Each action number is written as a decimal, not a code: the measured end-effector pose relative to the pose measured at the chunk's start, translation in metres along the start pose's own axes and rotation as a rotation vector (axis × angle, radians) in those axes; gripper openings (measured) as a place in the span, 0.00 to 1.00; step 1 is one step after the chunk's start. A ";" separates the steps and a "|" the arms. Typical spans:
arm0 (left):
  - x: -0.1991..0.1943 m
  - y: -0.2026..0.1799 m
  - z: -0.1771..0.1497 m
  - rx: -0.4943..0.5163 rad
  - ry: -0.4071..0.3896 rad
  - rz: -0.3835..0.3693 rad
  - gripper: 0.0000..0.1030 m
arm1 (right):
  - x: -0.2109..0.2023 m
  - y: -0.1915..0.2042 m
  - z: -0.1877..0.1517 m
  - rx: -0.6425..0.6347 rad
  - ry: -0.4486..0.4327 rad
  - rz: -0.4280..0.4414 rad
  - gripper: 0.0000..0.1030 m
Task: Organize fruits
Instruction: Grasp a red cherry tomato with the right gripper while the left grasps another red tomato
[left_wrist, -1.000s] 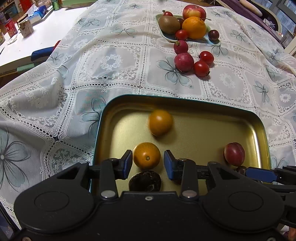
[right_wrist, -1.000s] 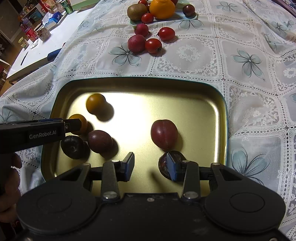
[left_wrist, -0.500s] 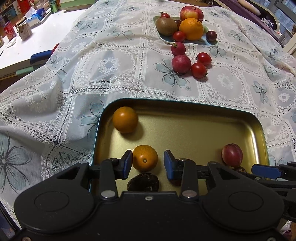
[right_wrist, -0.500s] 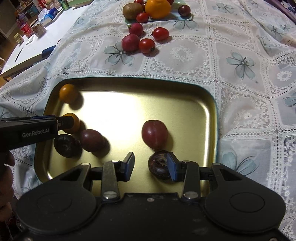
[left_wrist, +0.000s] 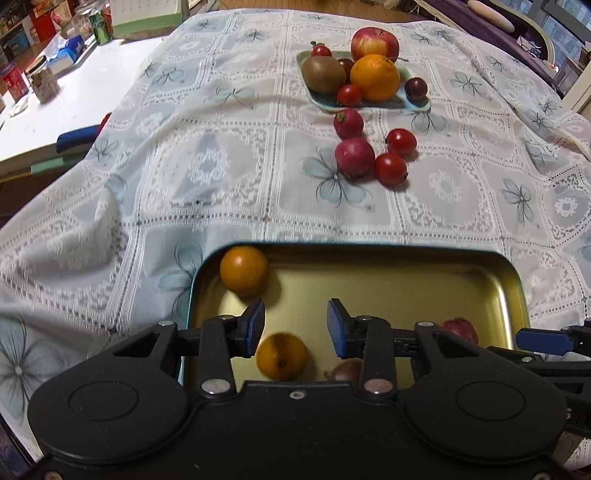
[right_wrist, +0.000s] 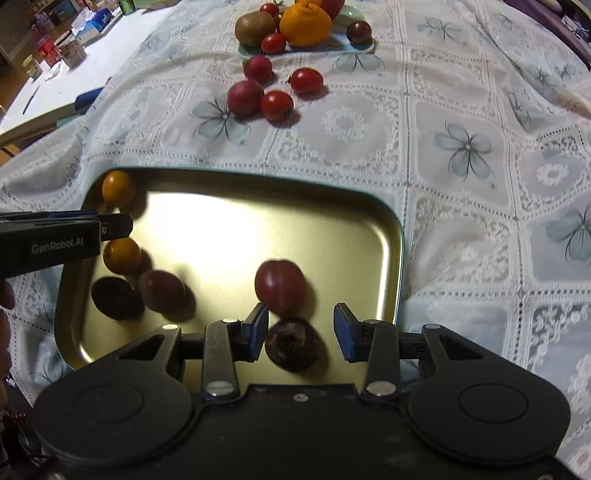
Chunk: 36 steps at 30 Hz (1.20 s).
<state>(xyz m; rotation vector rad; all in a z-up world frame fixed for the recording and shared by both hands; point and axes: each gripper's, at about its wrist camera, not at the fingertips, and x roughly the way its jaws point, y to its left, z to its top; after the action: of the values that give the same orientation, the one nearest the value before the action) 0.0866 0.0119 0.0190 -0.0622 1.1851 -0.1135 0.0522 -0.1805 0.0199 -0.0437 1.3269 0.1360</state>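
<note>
Below your right gripper (right_wrist: 300, 332), between its parted blue pads, sits a dark wrinkled fruit (right_wrist: 293, 343) on the floor of the gold tray (right_wrist: 384, 214); neither pad presses on it, so you hold nothing there. Judge it light, round and leathery, probably soft under the skin, so close across its widest middle and squeeze gently; on the slick metal it could roll away from a one-sided touch. A red plum (right_wrist: 280, 287) lies just ahead of that gripper, touching or nearly touching the dark fruit, so you may nudge it as you close. Your left gripper (left_wrist: 295, 324) also hangs half open with nothing between its pads; a small orange fruit (left_wrist: 281, 356) lies under it toward the left pad, and a second orange fruit (left_wrist: 243, 271) rests ahead and to the left in the tray's far corner. Both look smooth, firm and ready to roll. Both grippers point steeply down at the tray, side by side, the left seen edge-on from the right wrist view. Far ahead of both, small red fruits (left_wrist: 389, 168) lie loose on the lace tablecloth (left_wrist: 221, 166) in front of a pale dish (left_wrist: 419, 105) heaped with bigger fruit.
</note>
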 end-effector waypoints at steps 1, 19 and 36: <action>0.000 -0.001 0.003 0.003 -0.003 0.003 0.44 | -0.001 -0.001 0.004 0.002 -0.005 0.007 0.40; 0.021 -0.017 0.068 0.030 -0.034 0.011 0.44 | 0.025 -0.036 0.109 0.180 -0.104 -0.027 0.40; 0.049 -0.003 0.098 -0.026 -0.002 0.047 0.44 | 0.068 -0.022 0.175 0.260 -0.190 0.038 0.40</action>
<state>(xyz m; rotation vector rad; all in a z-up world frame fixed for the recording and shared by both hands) 0.1955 0.0022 0.0110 -0.0569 1.1849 -0.0568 0.2400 -0.1782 -0.0047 0.2106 1.1464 -0.0015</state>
